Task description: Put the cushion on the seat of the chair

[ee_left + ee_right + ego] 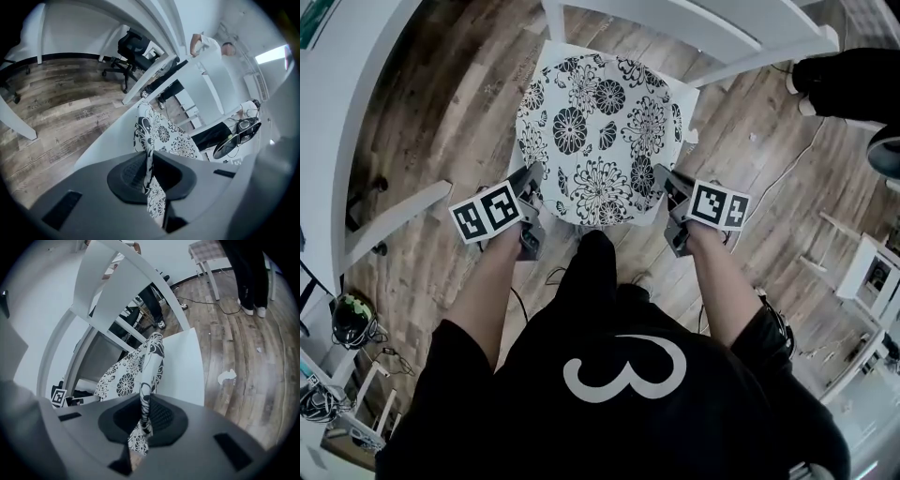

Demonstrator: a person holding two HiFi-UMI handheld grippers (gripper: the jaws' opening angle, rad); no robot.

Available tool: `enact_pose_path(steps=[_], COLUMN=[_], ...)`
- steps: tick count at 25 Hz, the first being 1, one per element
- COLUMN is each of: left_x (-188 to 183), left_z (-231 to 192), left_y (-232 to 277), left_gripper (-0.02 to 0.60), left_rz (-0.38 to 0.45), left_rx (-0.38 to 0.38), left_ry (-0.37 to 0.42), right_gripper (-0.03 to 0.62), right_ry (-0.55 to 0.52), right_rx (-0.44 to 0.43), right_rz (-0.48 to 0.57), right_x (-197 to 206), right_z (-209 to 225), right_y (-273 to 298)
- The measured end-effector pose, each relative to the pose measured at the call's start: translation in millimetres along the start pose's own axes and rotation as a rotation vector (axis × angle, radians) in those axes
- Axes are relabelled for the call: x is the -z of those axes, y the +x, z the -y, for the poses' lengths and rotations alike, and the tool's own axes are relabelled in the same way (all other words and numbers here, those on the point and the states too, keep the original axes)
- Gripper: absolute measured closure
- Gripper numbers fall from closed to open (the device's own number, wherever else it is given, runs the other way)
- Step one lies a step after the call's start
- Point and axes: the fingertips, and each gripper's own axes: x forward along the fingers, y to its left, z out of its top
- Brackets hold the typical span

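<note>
A round white cushion (pixel 600 141) with black flower print lies spread over the white chair seat (pixel 680 92) in the head view. My left gripper (pixel 532 180) is shut on its near-left edge, and my right gripper (pixel 664 178) is shut on its near-right edge. In the left gripper view a fold of the cushion (pixel 161 136) is pinched between the dark pads at my left gripper (pixel 149 176), above the white seat (pixel 101 145). The right gripper view shows the cushion (pixel 140 371) edge clamped the same way in my right gripper (pixel 144 420), with the seat (pixel 187 366) just beyond.
The chair's white back rails (pixel 694 28) stand at the far side. White table legs (pixel 394 220) are at left, white furniture at right. A person's black shoes (pixel 839 80) stand at top right. A black office chair (pixel 131 51) stands far off on the wood floor.
</note>
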Motion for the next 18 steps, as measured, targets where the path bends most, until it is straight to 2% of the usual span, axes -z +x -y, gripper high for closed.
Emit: enact_pose_path(steps=[5,8,11,14,18], left_x=[2,4,2,3,8], left_z=[-23,-34,-49,-62,-75], left_y=[10,14,18,21,25], left_gripper=[0.549,0.548,0.548,0.543,0.497], left_rz=[-0.008,-0.032,-0.058,-0.077,-0.110], left_rx=[-0.029,-0.056,-0.102,-0.148,-0.213], left_ry=[-0.006,0.020,0.034,0.046,0.103], right_gripper=[0.563,0.557,0.549,0.536,0.470], right_ry=[-0.010,-0.083,-0.158,-0.179,-0.188], right_rx=[0.106,0.223,0.304,0.334,0.346], right_rz=[-0.020,-0.052,-0.103,-0.134,-0.165], right_x=[5,6,7,8,12], right_z=[27,47,64,74,79], right_y=[11,15,21,24,27])
